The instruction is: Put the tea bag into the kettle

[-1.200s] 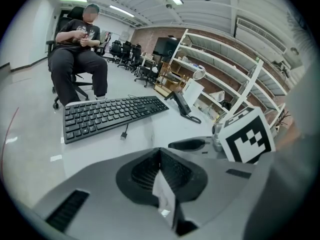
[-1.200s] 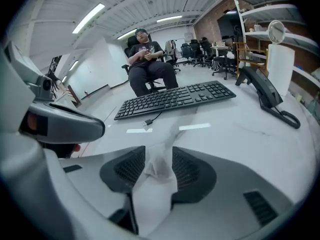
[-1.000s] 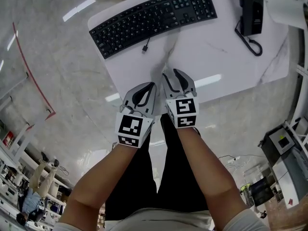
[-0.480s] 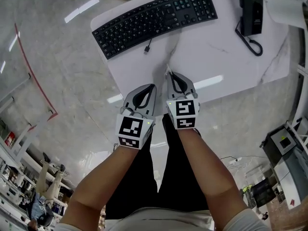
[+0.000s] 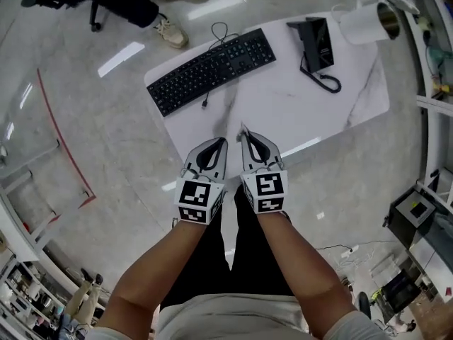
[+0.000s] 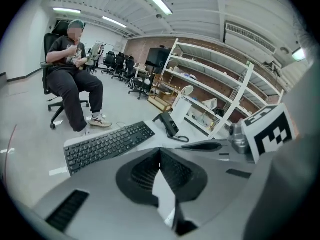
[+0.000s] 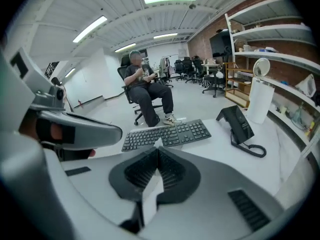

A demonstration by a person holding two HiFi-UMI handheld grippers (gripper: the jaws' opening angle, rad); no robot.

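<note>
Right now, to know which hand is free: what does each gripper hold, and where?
Right gripper pinches a thin white slip just below its corner, which pokes past the tips. Left gripper is shut, nothing visibly held.

Right gripper (image 7: 157,150): jaws pressed together on a white slip (image 7: 157,144), its tip poking out. Beyond, on the white table (image 7: 220,145), lie a keyboard (image 7: 167,134), a telephone (image 7: 239,125) and a white cylinder (image 7: 259,104). Behind them sits a person (image 7: 147,91).

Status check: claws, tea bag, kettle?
Left claw, right claw shut. White sliver at right tips, unidentified. No kettle seen. Keyboard, phone ahead.
</note>
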